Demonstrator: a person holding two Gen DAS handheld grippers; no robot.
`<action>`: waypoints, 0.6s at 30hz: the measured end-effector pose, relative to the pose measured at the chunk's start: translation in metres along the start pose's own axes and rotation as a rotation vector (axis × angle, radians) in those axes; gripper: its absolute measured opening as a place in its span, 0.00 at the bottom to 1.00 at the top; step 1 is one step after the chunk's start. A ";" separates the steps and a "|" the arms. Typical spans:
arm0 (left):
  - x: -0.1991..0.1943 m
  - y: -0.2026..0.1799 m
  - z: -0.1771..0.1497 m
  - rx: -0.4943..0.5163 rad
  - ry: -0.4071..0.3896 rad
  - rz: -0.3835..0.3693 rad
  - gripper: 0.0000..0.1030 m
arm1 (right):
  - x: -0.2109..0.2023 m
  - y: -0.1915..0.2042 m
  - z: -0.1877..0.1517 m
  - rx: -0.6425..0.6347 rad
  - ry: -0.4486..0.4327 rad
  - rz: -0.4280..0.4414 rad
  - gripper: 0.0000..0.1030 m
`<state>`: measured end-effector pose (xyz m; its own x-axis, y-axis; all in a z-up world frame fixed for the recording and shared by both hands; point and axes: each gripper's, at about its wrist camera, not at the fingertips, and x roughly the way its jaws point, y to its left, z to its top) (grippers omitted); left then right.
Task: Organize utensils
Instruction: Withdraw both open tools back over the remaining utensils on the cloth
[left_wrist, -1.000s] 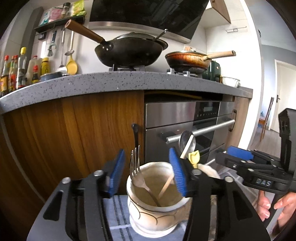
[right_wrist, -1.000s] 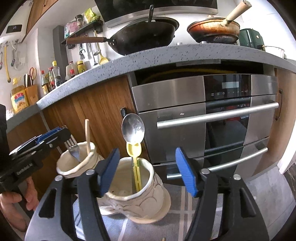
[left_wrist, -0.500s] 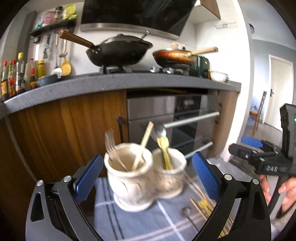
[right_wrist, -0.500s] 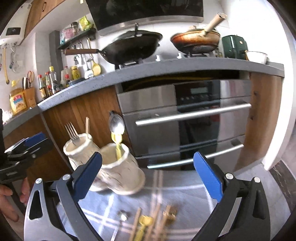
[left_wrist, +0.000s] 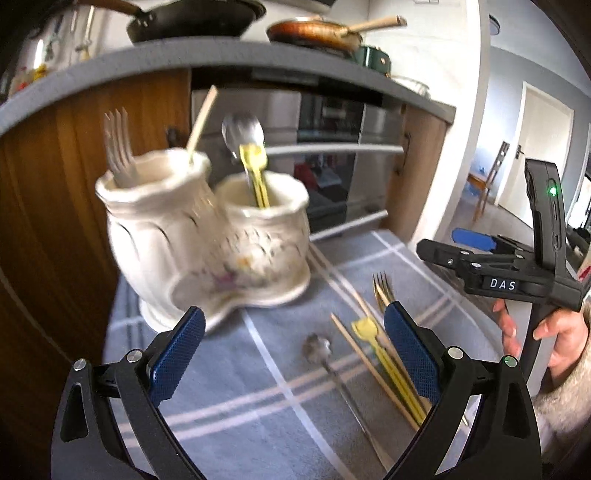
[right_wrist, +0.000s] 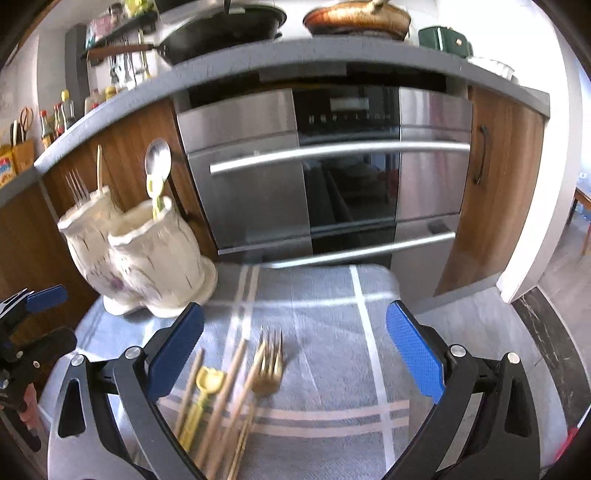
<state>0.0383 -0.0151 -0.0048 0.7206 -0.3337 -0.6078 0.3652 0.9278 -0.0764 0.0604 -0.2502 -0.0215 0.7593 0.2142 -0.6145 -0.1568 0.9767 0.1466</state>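
A cream double-cup ceramic holder (left_wrist: 207, 236) stands on a grey striped cloth (left_wrist: 258, 398); it also shows in the right wrist view (right_wrist: 147, 258). One cup holds a silver fork (left_wrist: 118, 144) and a chopstick, the other a spoon with a yellow handle (left_wrist: 247, 147). Loose on the cloth lie a gold fork (right_wrist: 267, 365), a yellow-handled utensil (left_wrist: 384, 354), a silver spoon (left_wrist: 321, 350) and chopsticks (right_wrist: 225, 391). My left gripper (left_wrist: 295, 343) is open and empty above the cloth. My right gripper (right_wrist: 295, 350) is open and empty above the loose utensils; it also shows in the left wrist view (left_wrist: 476, 254).
A steel oven (right_wrist: 332, 166) and wooden cabinets (right_wrist: 498, 192) stand right behind the cloth. The grey counter (right_wrist: 258, 59) above carries a black wok and a pan. Bottles stand at the far left.
Both grippers have pulled back and up from the holder and opened wide. The loose utensils on the cloth have come into view.
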 end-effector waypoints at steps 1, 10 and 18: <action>0.005 -0.001 -0.004 0.004 0.018 -0.006 0.94 | 0.002 0.001 -0.002 -0.008 0.014 -0.001 0.87; 0.031 -0.005 -0.016 0.033 0.137 -0.053 0.93 | 0.027 0.020 -0.022 -0.065 0.170 0.055 0.47; 0.042 -0.007 -0.021 0.033 0.174 -0.066 0.93 | 0.040 0.027 -0.024 -0.053 0.230 0.071 0.22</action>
<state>0.0534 -0.0316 -0.0466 0.5828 -0.3571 -0.7299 0.4295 0.8979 -0.0964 0.0710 -0.2146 -0.0604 0.5821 0.2738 -0.7656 -0.2418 0.9573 0.1585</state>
